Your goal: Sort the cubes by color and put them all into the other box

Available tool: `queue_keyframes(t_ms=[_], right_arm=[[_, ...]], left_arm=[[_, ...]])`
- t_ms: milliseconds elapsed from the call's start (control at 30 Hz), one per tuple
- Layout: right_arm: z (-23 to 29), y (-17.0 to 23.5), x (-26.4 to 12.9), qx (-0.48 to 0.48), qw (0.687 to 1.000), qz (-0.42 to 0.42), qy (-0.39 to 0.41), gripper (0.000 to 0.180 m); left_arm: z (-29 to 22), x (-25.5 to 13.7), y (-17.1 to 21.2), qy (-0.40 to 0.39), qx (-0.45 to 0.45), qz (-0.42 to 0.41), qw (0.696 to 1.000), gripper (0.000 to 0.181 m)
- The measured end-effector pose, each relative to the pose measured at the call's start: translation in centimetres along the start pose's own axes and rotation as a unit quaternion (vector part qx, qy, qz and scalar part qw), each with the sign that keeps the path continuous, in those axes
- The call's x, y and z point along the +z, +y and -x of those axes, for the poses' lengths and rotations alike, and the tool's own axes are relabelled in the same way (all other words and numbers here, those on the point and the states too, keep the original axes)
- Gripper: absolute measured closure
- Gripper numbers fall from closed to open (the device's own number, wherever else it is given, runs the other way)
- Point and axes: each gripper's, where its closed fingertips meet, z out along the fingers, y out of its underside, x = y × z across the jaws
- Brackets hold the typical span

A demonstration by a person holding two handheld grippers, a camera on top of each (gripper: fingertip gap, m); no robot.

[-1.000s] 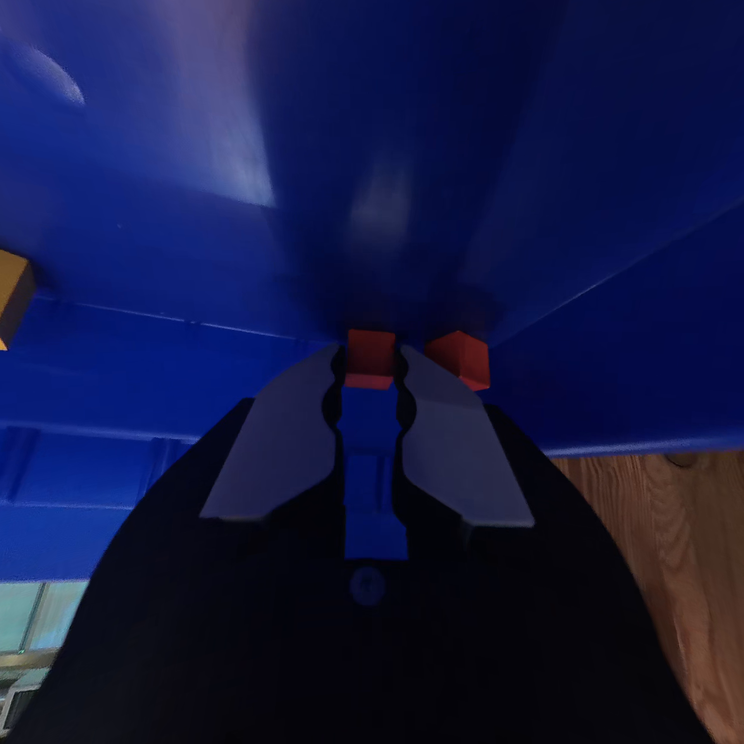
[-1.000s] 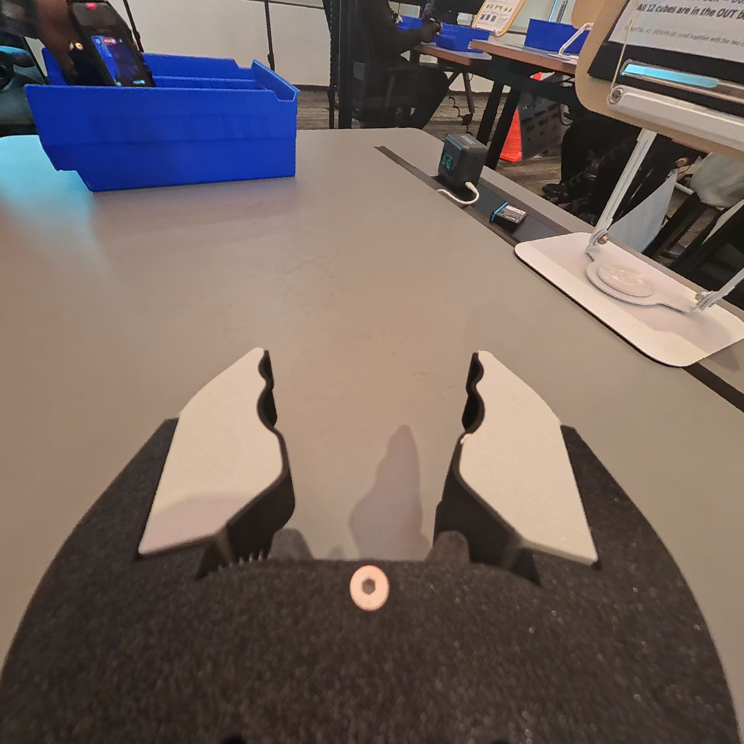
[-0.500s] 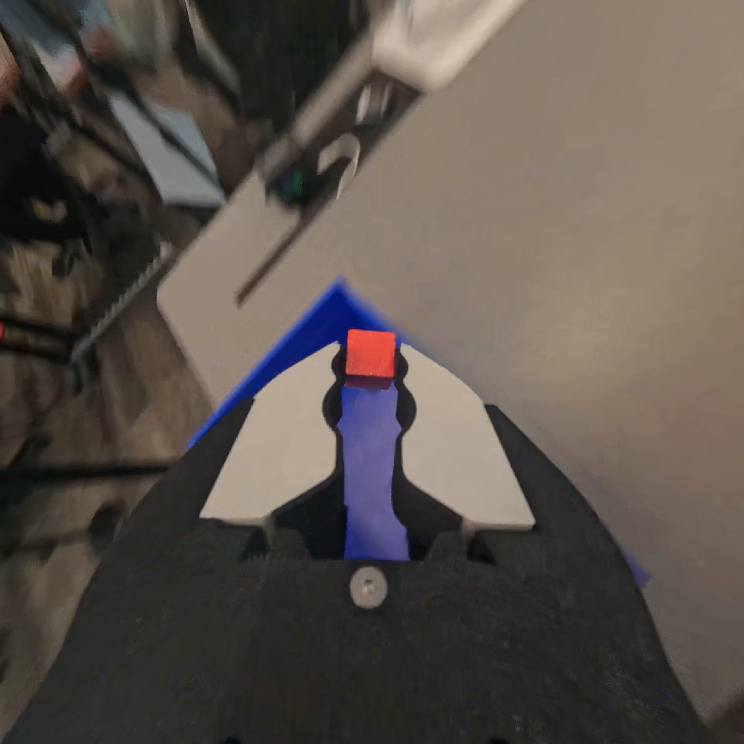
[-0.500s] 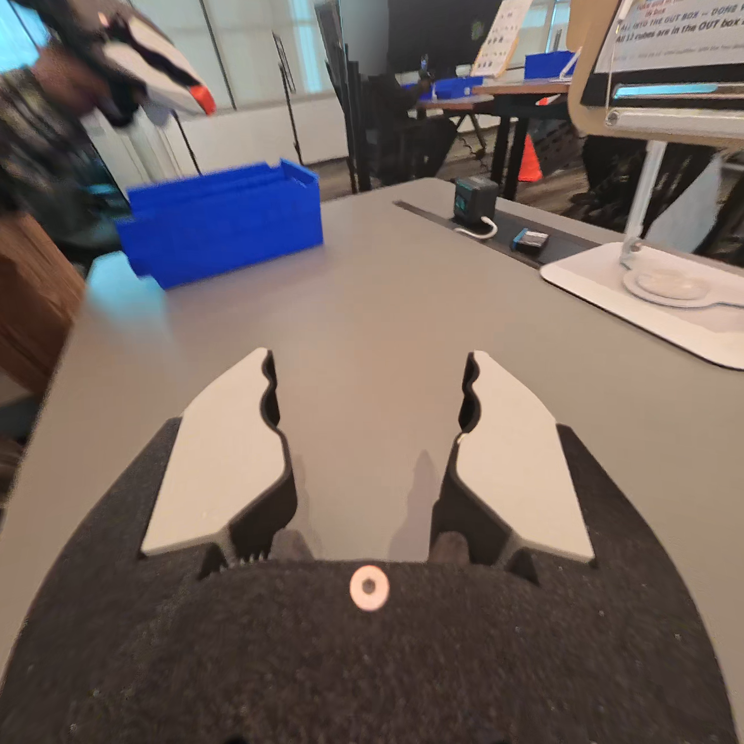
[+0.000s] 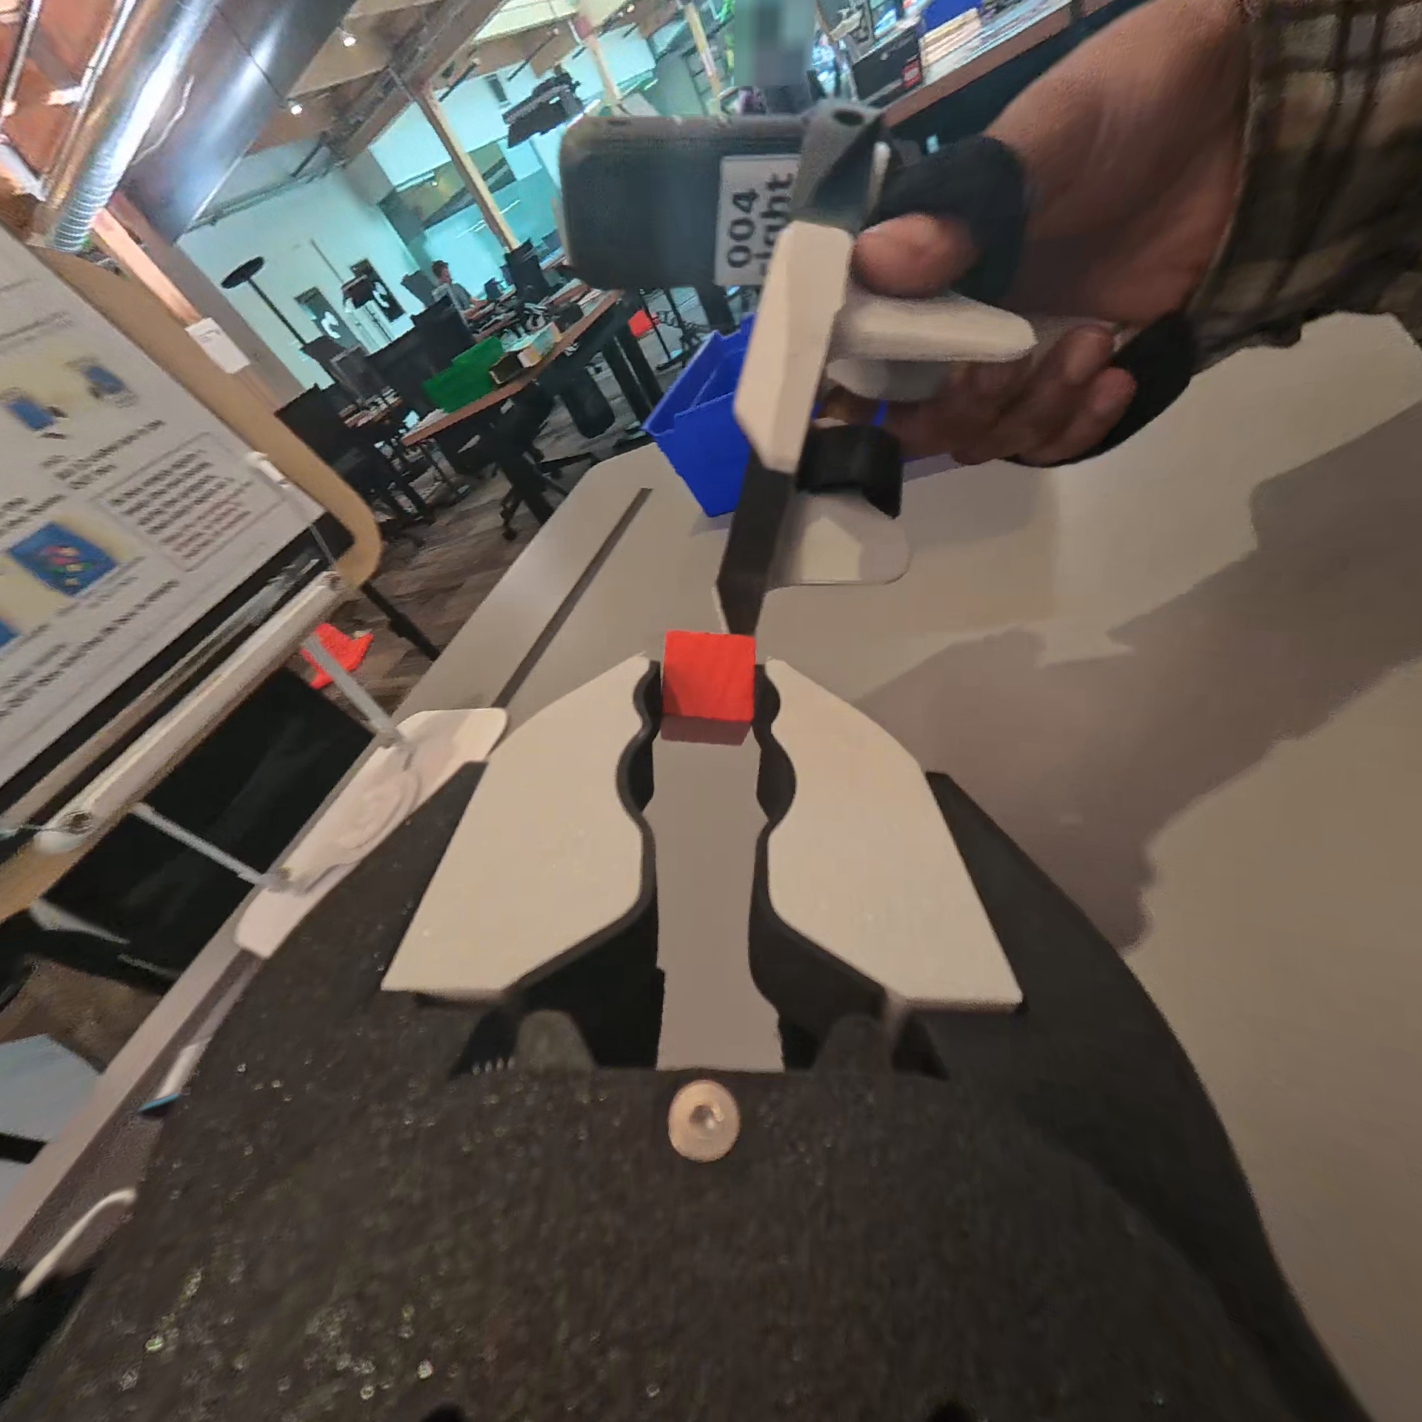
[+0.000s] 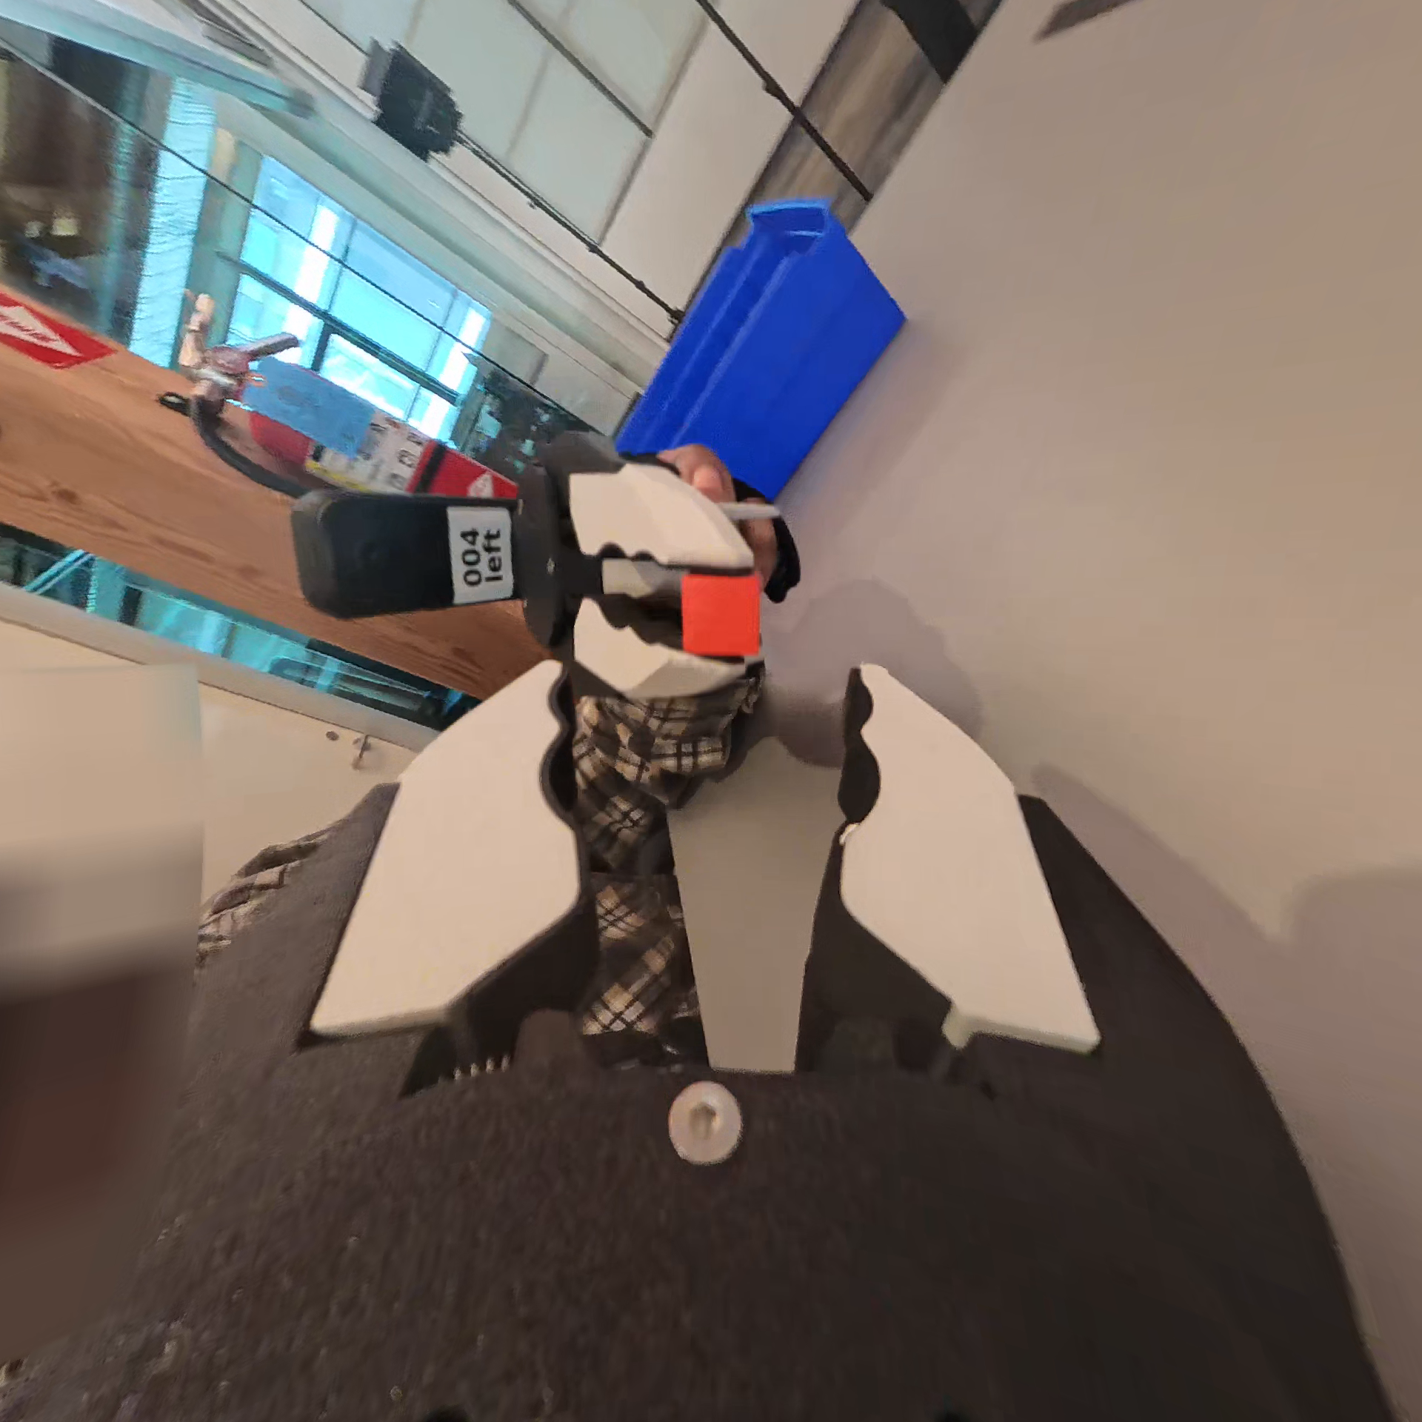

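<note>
The grey table [image 5: 1270, 808] lies bare to the right of the left gripper [image 5: 708, 677], giving wide room there. Straight ahead the way is blocked: one finger [image 5: 762, 492] of the right gripper [image 6: 708, 696] hangs just beyond the red cube [image 5: 708, 685] clamped at the left gripper's tips; whether finger and cube touch is hard to tell. The right gripper's fingers stand wide apart, with open space between them, and the cube sits just beyond that gap. On the left, a white stand base [image 5: 362, 816] and a tilted board [image 5: 115, 523] crowd the table edge. A blue box [image 5: 704, 431] stands farther back, behind the right gripper.
</note>
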Motion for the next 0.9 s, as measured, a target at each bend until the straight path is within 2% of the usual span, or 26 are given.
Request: queue_keyframes(t_ms=[133, 367, 433, 533, 600, 667, 733, 833, 900], right_arm=[[-1.1, 0.4, 0.6, 0.009, 1.000, 0.013, 0.021, 0.117], [-1.8, 1.4, 3.5, 0.030, 0.999, 0.044, -0.003, 0.128], [-1.2, 1.5, 3.8, 0.033, 0.998, 0.049, -0.029, 0.157], [-1.1, 1.1, 3.6, 0.020, 0.999, 0.042, -0.023, 0.158], [-0.9, 0.4, 2.6, 0.007, 0.999, 0.025, -0.021, 0.158], [-0.8, -0.8, 0.3, 0.006, 1.000, 0.002, -0.019, 0.158], [-1.7, -2.2, -3.8, -0.009, 0.999, -0.021, 0.026, 0.158], [-5.2, -4.8, -13.7, -0.063, 0.977, -0.049, 0.196, 0.158], [-8.3, -5.6, -22.1, -0.078, 0.938, -0.044, 0.335, 0.158]], left_arm=[[-1.2, 0.6, 0.8, 0.012, 0.004, 0.014, 1.000, 0.158], [-1.3, 0.0, 1.4, -0.003, 0.007, 0.018, 1.000, 0.158], [-1.2, -0.1, 1.1, -0.003, 0.004, 0.012, 1.000, 0.159], [-1.2, -0.2, 0.7, -0.004, -0.007, -0.007, 1.000, 0.158], [-1.4, -0.2, 0.4, 0.004, -0.028, -0.019, 0.999, 0.147], [-1.5, 0.0, 0.3, 0.012, -0.056, -0.022, 0.998, 0.123], [-1.6, 0.3, 0.6, 0.018, -0.076, -0.018, 0.997, 0.105], [-2.2, 0.7, 1.0, 0.028, -0.073, -0.008, 0.997, 0.099], [-2.7, 1.1, 1.2, 0.034, -0.062, 0.001, 0.998, 0.099]])
